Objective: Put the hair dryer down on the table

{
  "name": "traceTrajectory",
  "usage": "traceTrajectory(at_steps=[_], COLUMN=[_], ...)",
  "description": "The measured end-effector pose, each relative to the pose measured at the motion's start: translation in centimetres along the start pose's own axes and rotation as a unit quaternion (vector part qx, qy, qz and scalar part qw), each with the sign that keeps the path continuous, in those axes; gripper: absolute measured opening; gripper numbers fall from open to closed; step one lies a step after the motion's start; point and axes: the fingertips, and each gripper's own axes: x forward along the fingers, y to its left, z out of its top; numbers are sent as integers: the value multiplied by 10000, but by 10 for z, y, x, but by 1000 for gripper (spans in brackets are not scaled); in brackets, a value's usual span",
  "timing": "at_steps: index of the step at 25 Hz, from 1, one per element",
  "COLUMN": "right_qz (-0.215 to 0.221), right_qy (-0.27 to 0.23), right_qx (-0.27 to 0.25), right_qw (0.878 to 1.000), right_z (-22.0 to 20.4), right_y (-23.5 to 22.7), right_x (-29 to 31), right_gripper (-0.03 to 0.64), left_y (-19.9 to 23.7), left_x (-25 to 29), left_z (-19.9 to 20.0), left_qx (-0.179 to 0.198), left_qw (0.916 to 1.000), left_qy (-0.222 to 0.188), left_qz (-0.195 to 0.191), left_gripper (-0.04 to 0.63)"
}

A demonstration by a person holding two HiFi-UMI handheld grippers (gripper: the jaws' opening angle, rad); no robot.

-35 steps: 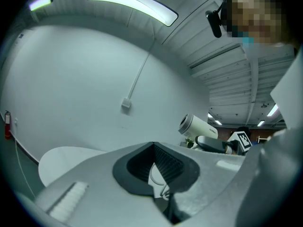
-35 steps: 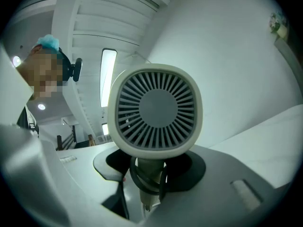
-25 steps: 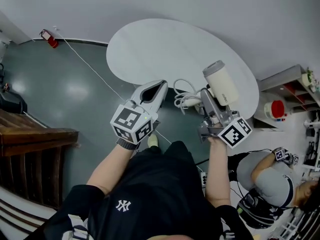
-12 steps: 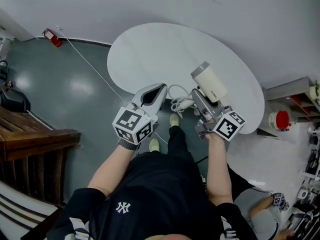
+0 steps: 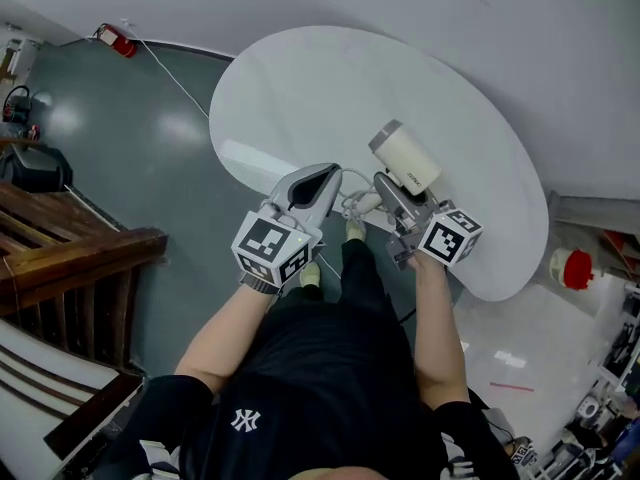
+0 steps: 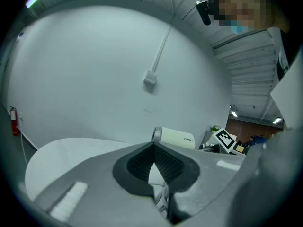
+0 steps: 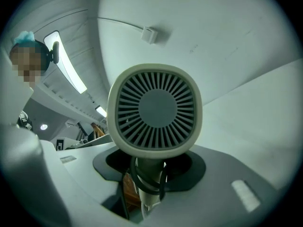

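Dryer (image 5: 405,158) moved fwd, in R gripper (image 5: 392,194)

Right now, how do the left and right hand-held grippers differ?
The right hand-held gripper grips the hair dryer by its handle; the left hand-held gripper holds nothing. The left's jaws meet at the tips; the right's stand apart around the handle. Both point toward the table.

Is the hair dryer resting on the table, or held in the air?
Held in the air: the right tool grips the hair dryer by its handle.
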Motion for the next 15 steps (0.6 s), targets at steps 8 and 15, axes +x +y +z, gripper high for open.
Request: traceTrajectory(at_steps=[8,15], right_qz=[8,20], right_qy=[675,1071], right_qx=[569,903], right_qw=[9961,9901], right_z=[-21,-33], right_y=[-78,-117], right_x=[34,50], right_gripper=[213,213], left_y=[30,42], left_x=[52,92], left_z=[-29,-50], left_qx=[-234,-411], left_qw=[9987,9970], left_qy=[327,587], left_qz=[301,278], left_gripper=[0,0])
